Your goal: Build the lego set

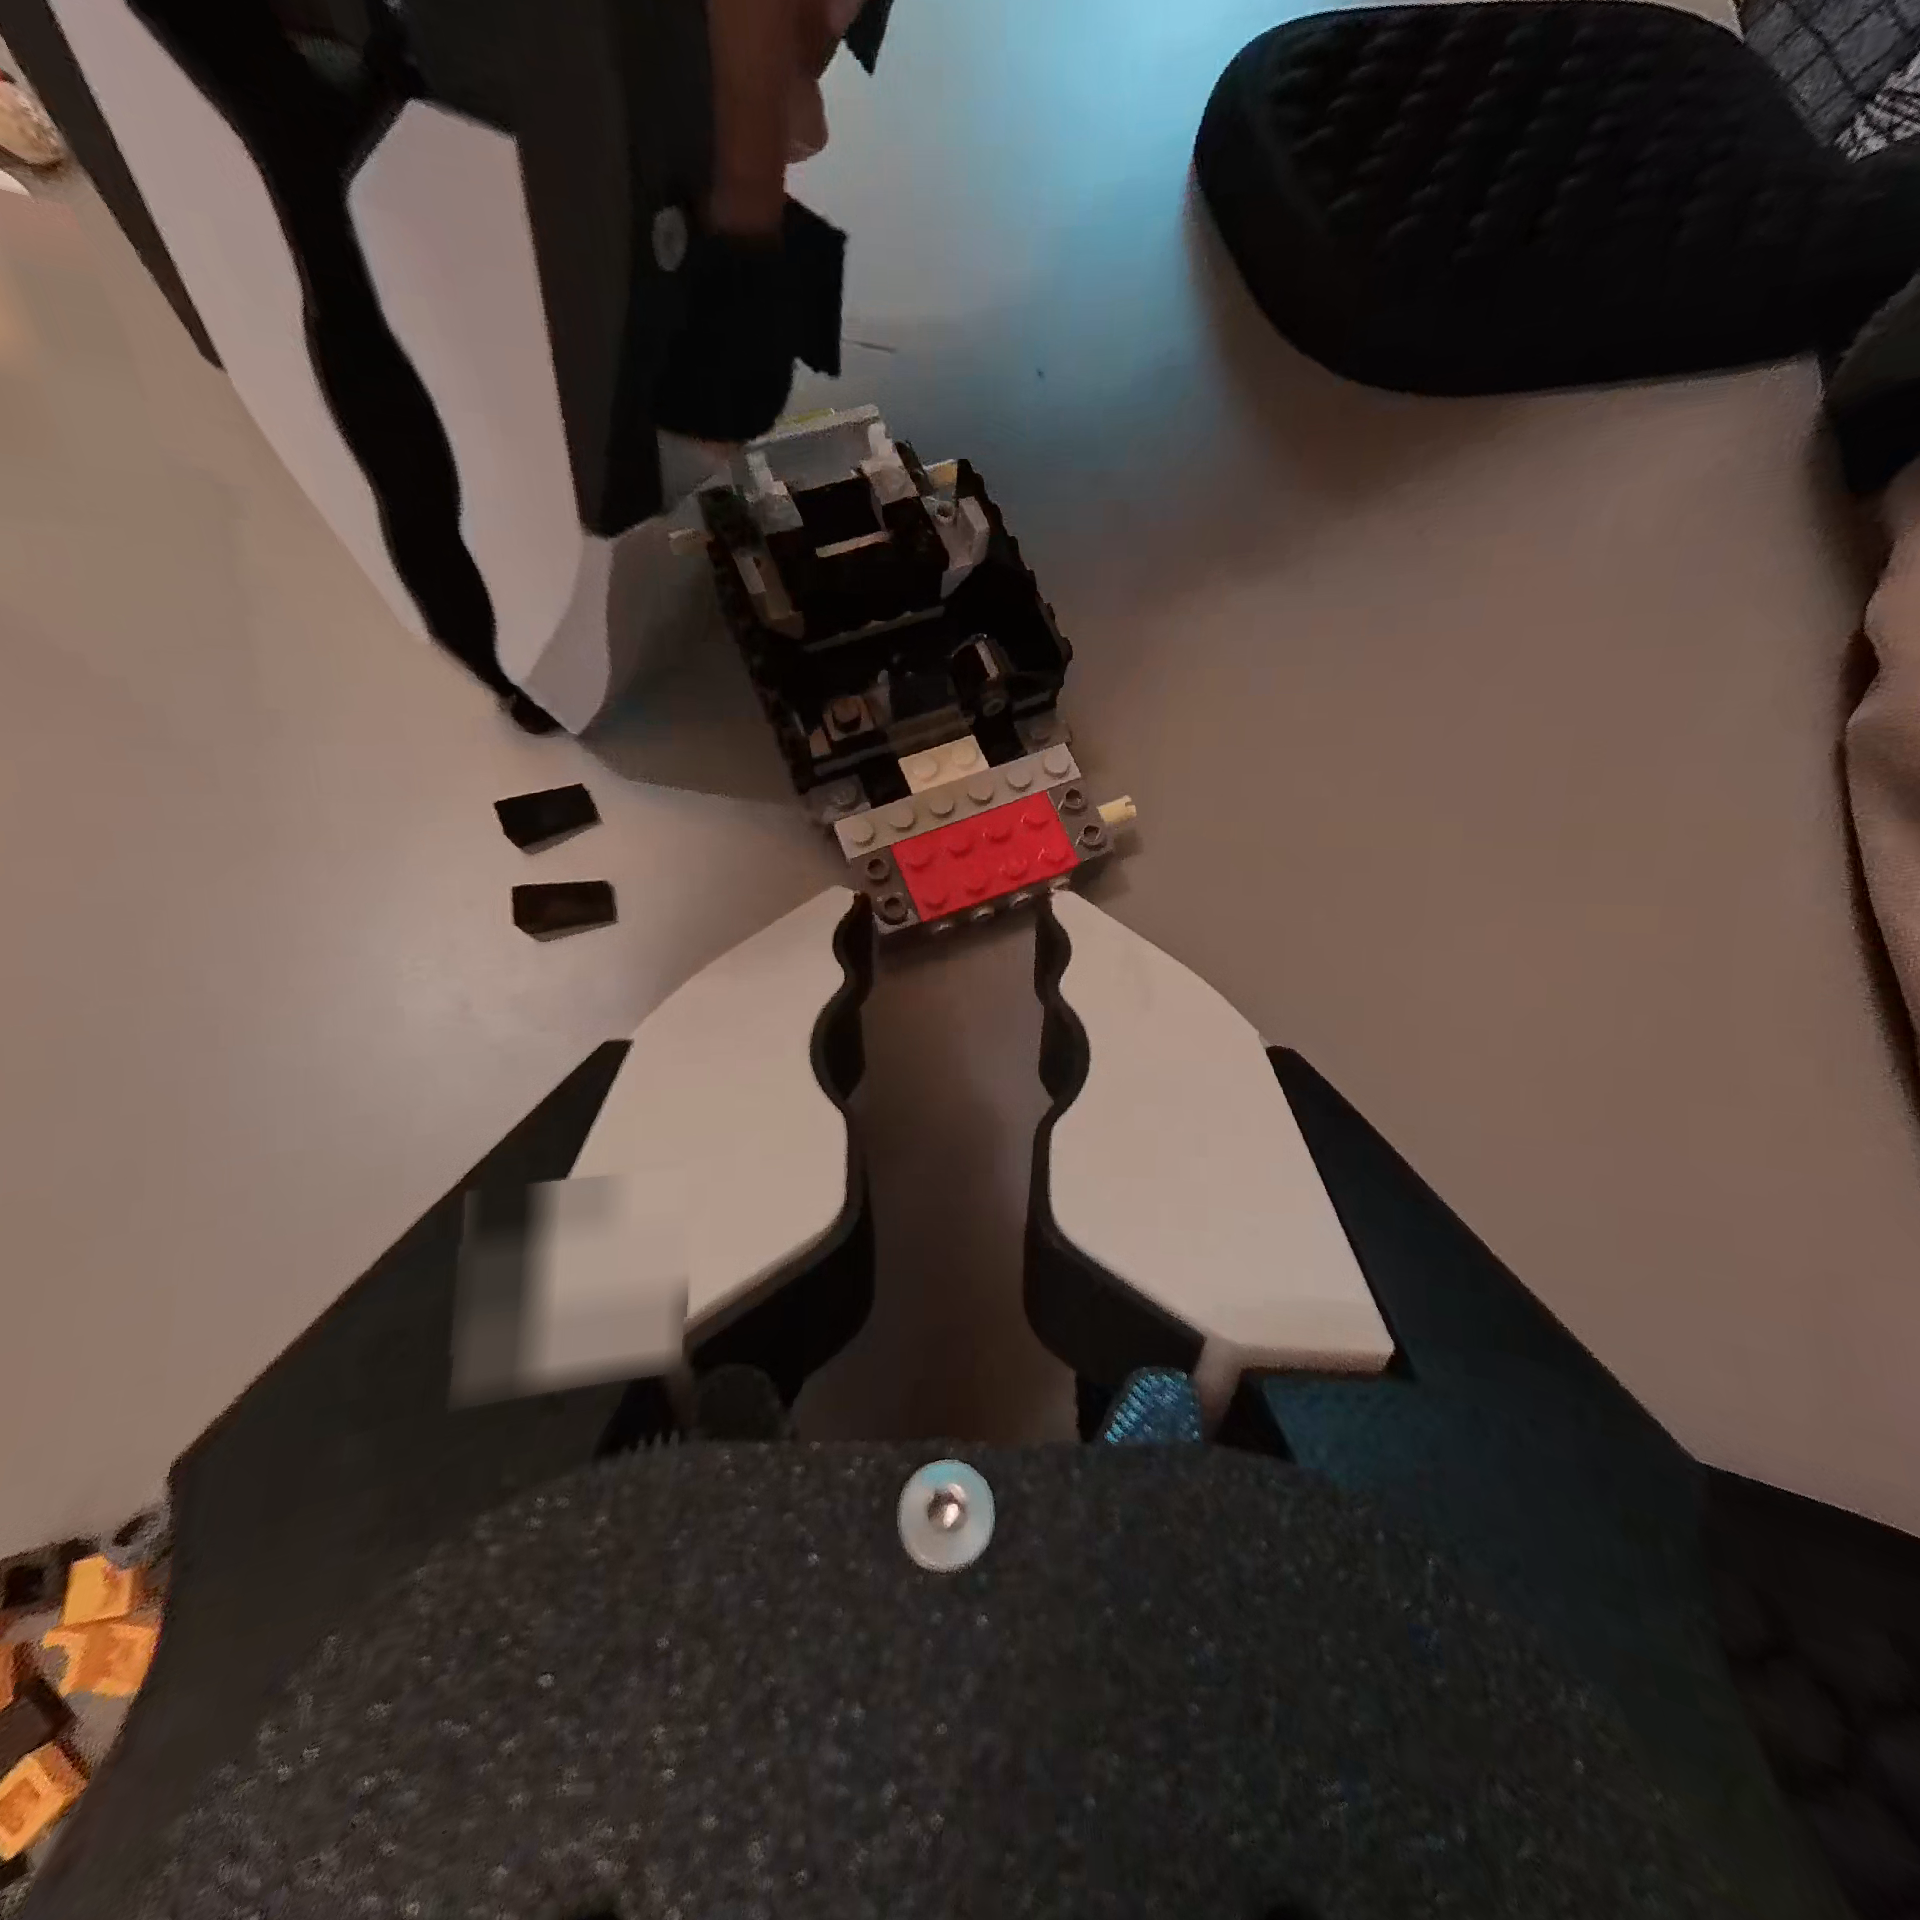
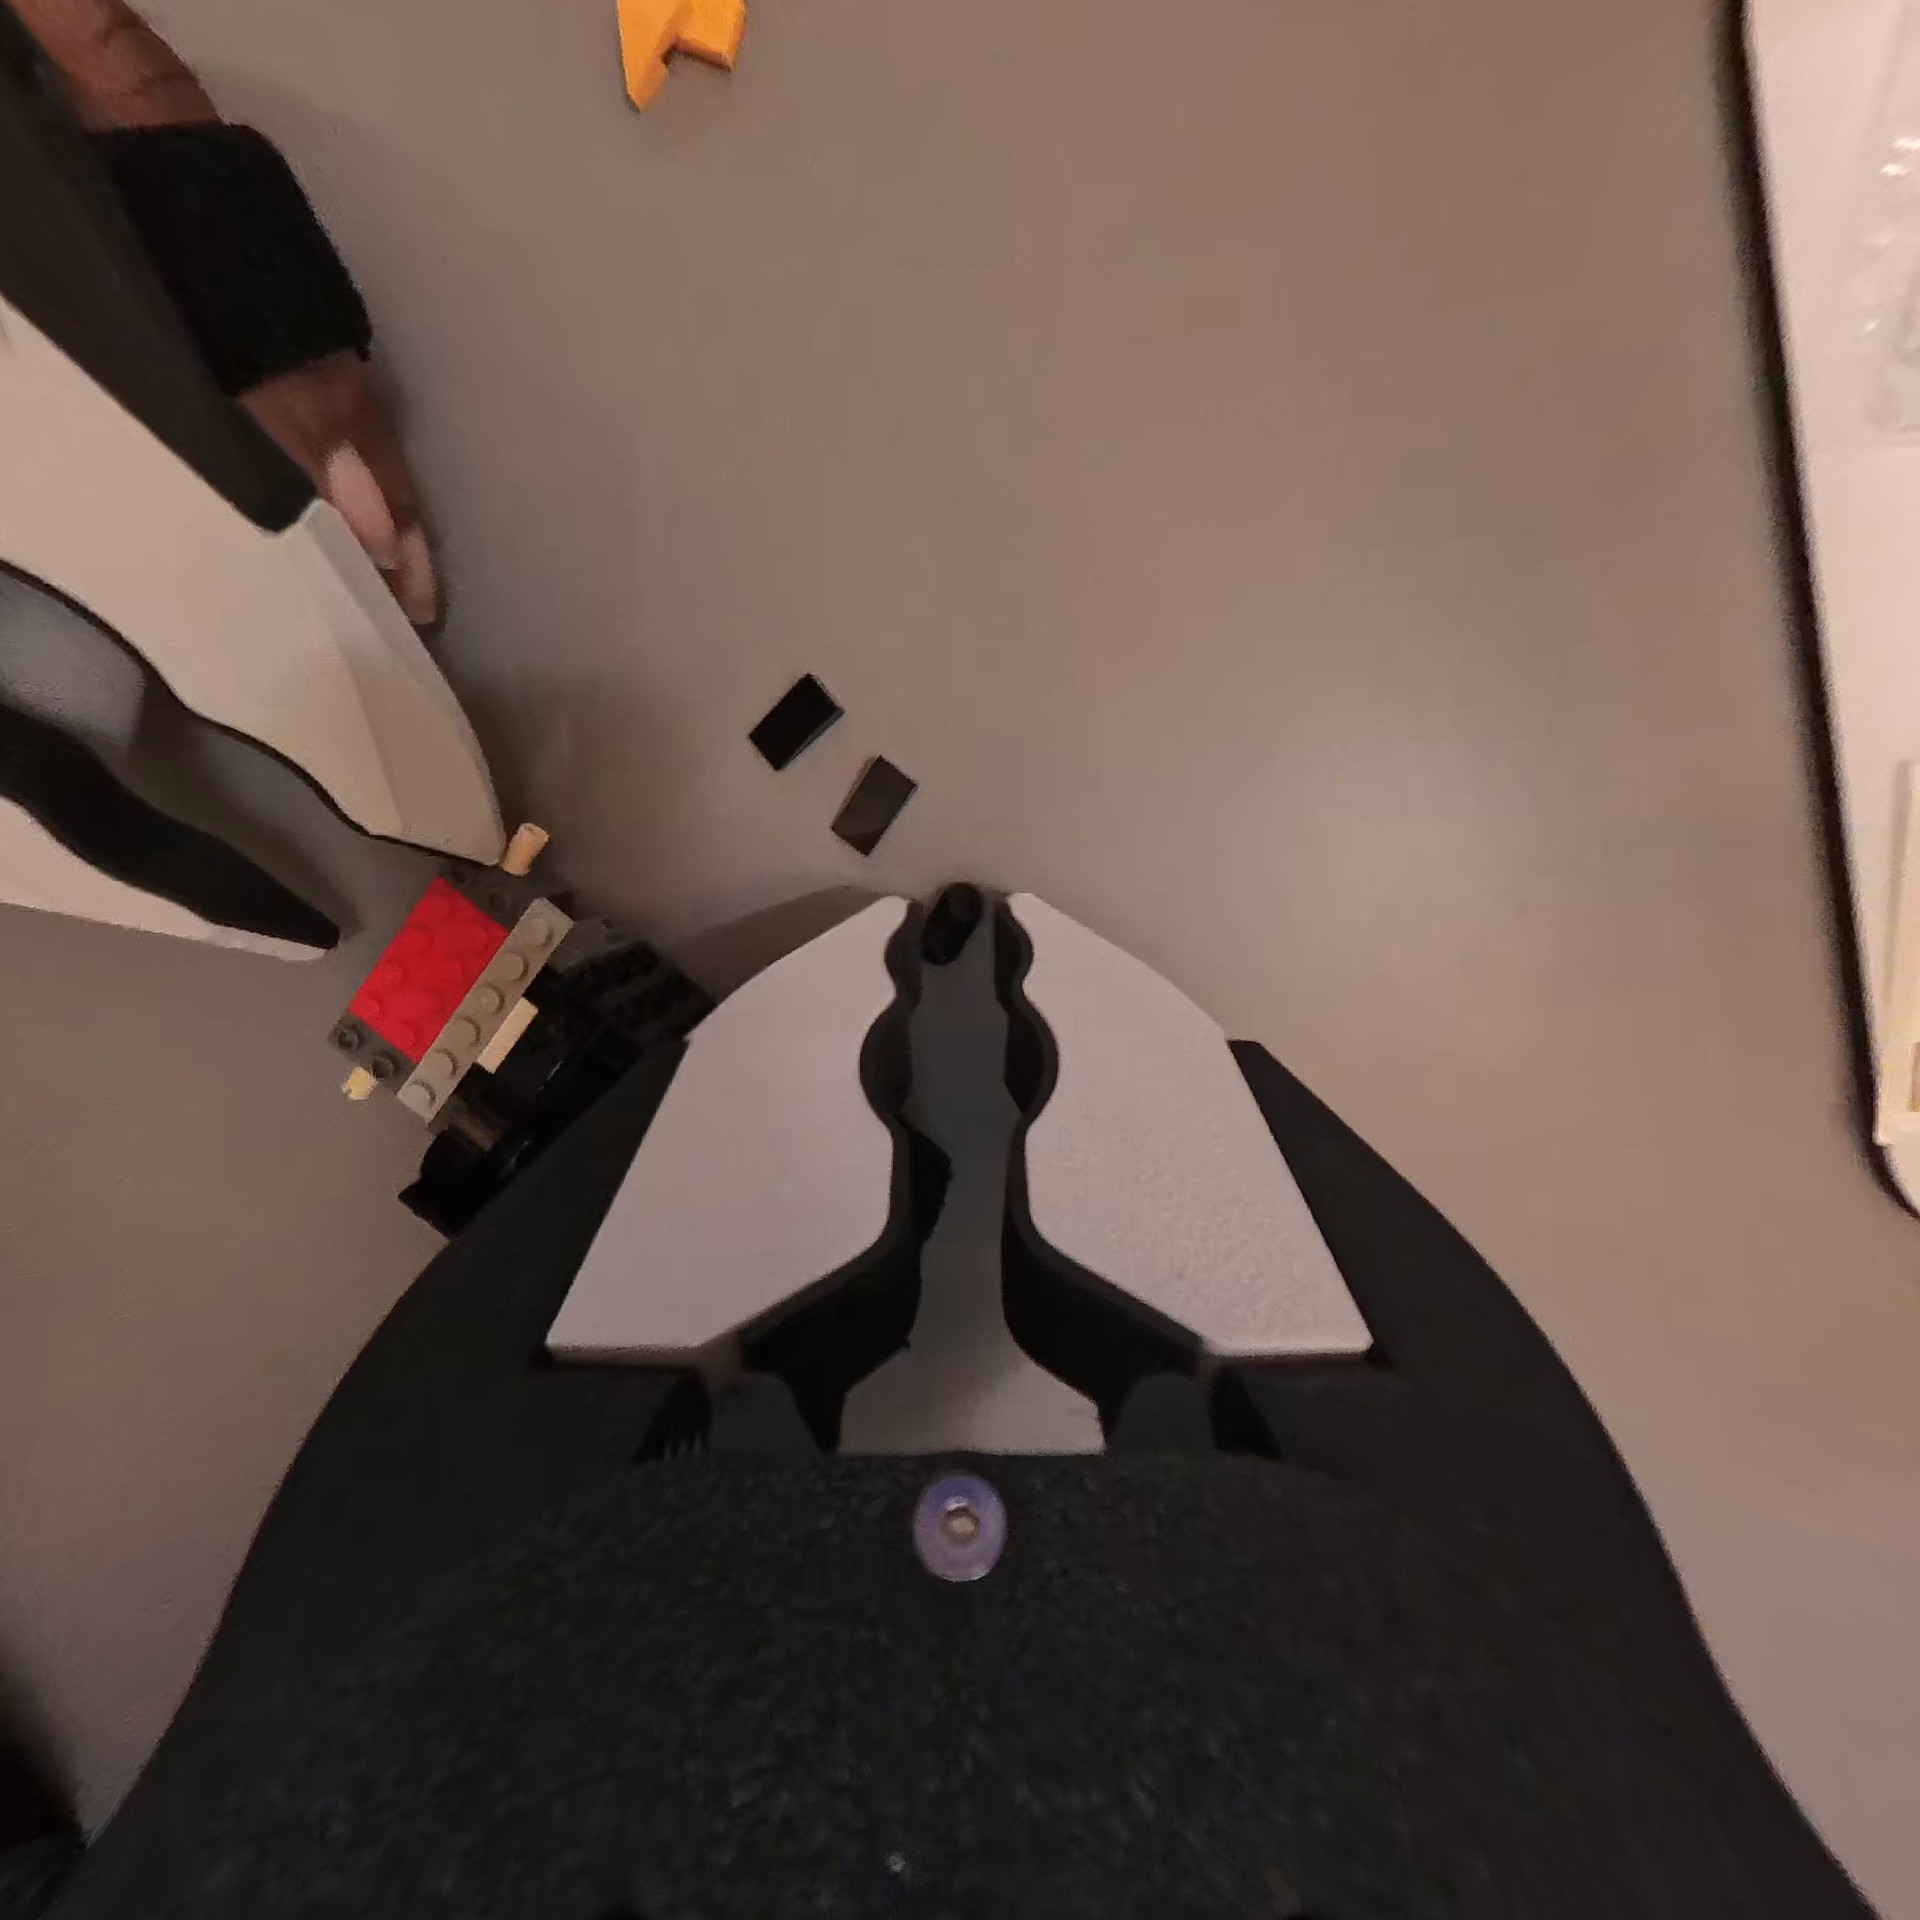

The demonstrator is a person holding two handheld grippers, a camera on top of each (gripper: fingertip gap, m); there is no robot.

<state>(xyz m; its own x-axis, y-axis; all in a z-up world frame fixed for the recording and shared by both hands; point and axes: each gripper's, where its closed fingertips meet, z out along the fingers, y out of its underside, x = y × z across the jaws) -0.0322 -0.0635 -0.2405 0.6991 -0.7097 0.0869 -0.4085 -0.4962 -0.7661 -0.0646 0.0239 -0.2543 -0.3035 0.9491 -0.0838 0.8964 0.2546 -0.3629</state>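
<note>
A partly built black lego car (image 1: 904,613) with a red plate (image 1: 982,852) and a grey plate at its near end lies on the grey table. My left gripper (image 1: 951,914) has its fingertips on the two near corners of the car's red end, closed on it. The car also shows in the right wrist view (image 2: 436,966), with the left gripper's fingers (image 2: 416,748) on either side of the red end. My right gripper (image 2: 956,914) is shut on a small black round piece (image 2: 951,920), held right of the car. Two loose black tiles (image 2: 795,720) (image 2: 873,803) lie just beyond its tips.
The two black tiles also show left of the car (image 1: 545,816) (image 1: 564,907). A pile of orange and black pieces (image 1: 73,1662) lies at the lower left. An orange piece (image 2: 681,42) lies farther off. A black seat (image 1: 1507,187) and a white sheet (image 2: 1849,520) border the area. My left tips are roughly 20 cm from the black seat (image 1: 1507,187).
</note>
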